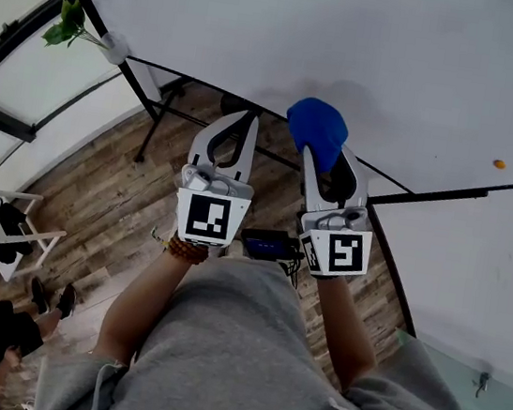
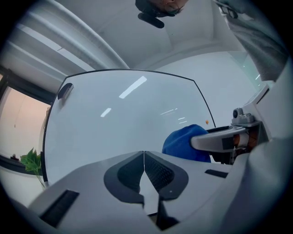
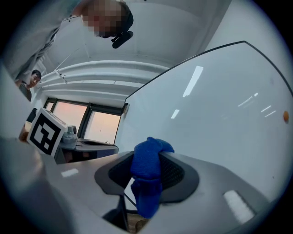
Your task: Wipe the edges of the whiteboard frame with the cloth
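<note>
**Whiteboard edge and grippers, head view.** The whiteboard (image 1: 309, 36) filled the upper field. The lower edge of its dark frame (image 1: 486, 189) ran crosswise just ahead of both grippers. The right gripper (image 1: 319, 151) was clamped on the blue cloth (image 1: 317, 127), which bunched past the jaw tips and overlapped that edge; contact could not be confirmed. The left gripper (image 1: 238, 123), jaws pressed together on nothing, lay just beside it. The right gripper was judged better placed to wipe along the frame's length.

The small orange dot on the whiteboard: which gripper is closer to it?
Right. The right gripper, clamping the blue cloth, sits left of the small orange dot. The left gripper is farther left, beyond the right one.
</note>
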A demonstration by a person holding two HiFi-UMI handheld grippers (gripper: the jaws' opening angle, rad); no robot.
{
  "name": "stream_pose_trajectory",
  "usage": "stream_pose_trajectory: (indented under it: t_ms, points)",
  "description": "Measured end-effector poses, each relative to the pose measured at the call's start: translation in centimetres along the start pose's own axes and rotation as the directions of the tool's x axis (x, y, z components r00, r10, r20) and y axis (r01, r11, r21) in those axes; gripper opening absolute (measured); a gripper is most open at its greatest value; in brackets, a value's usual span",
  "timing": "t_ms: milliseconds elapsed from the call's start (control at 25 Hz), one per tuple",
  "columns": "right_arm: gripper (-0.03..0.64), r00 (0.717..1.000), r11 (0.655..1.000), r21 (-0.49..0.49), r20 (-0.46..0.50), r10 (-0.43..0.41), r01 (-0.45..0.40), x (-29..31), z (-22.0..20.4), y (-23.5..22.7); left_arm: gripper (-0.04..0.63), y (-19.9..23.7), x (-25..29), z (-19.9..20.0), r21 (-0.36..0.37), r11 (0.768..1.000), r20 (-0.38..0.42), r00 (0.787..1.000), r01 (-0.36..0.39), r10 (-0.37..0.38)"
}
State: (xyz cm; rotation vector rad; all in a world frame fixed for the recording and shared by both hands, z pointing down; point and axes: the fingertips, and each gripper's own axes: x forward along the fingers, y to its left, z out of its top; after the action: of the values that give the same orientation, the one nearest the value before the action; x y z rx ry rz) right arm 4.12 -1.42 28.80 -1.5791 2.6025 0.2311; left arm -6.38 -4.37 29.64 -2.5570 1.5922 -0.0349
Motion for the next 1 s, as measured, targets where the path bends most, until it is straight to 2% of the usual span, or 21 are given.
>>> stream_pose_trajectory:
  t_ms: [440,1000]
  points:
    - [0.158,0.997,1.0,0.015,-0.081,-0.009,0.01,-4.8,-3.4,-2.3,0.011,-4.2,-0.5,-1.5,0.005,1.0,-0.033,0.999,0.003,-0.003]
    - [0.158,0.992,1.0,0.024,-0.121,0.017,-0.015,-5.2,-5.3,-3.8,0.011,-5.3,0.1,-2.8,0.016,1.0,-0.052,0.999,-0.016,0.017]
